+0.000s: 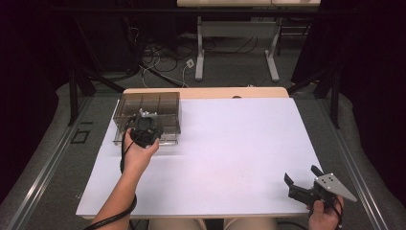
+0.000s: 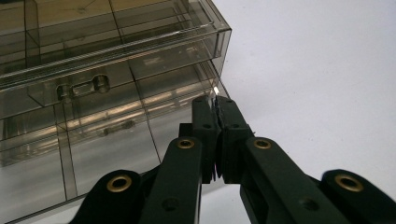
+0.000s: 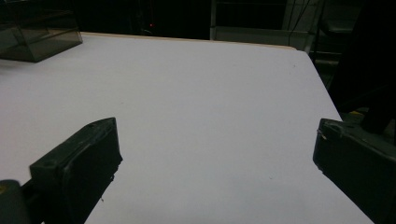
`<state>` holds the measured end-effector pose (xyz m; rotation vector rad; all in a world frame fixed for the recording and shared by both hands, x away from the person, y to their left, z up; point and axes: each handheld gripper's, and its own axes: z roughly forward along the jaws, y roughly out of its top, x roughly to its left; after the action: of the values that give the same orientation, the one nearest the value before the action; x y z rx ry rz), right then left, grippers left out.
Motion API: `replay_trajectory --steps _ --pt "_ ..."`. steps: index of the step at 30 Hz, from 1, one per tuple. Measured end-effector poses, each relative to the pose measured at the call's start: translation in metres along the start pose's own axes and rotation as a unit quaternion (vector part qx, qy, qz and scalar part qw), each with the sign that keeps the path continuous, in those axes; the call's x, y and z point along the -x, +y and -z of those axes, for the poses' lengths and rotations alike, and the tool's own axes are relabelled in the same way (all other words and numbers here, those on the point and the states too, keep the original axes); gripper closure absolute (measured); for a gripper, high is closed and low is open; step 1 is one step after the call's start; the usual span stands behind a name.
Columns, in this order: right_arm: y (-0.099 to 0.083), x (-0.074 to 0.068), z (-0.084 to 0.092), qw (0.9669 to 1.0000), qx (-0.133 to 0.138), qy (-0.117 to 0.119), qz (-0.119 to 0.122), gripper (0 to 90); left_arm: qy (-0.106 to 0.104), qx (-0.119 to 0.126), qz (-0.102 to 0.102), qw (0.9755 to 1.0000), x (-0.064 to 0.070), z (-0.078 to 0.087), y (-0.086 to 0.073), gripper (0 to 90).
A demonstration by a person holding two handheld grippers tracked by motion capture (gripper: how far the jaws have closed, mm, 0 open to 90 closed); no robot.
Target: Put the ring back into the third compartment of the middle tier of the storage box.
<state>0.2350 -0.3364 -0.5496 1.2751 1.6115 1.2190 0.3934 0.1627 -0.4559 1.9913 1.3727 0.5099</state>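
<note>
A smoky clear drawer box (image 1: 158,103) stands at the table's far left, with its lower drawer (image 2: 107,140) pulled out a little toward me. My left gripper (image 2: 216,102) reaches down over the drawer's right side. Its jaws are shut, and a thin clear strip of the drawer's wall (image 2: 219,91) seems pinched between the tips. In the high view the left gripper (image 1: 145,122) and the hand cover the drawer's front. My right gripper (image 1: 301,175) rests near the front right corner, jaws wide open over bare white table (image 3: 210,93), nothing between them.
The white table top (image 1: 230,143) stretches between the two hands. The box (image 3: 37,32) also sits at the far left of the right gripper view. Beyond the table's far edge are another table's legs (image 1: 199,52) and loose cables on the floor.
</note>
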Motion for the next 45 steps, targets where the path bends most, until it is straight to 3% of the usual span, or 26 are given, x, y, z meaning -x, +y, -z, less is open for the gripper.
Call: replay_trajectory --steps 30,45 --pt "0.000 0.000 0.000 1.0000 0.004 0.002 0.006 0.4 0.023 0.002 0.049 0.9985 -0.008 -0.028 -0.005 87.8" --pt "0.000 0.000 0.000 1.0000 0.001 0.003 0.004 0.4 0.029 0.000 0.057 0.9980 -0.009 -0.036 -0.008 87.7"
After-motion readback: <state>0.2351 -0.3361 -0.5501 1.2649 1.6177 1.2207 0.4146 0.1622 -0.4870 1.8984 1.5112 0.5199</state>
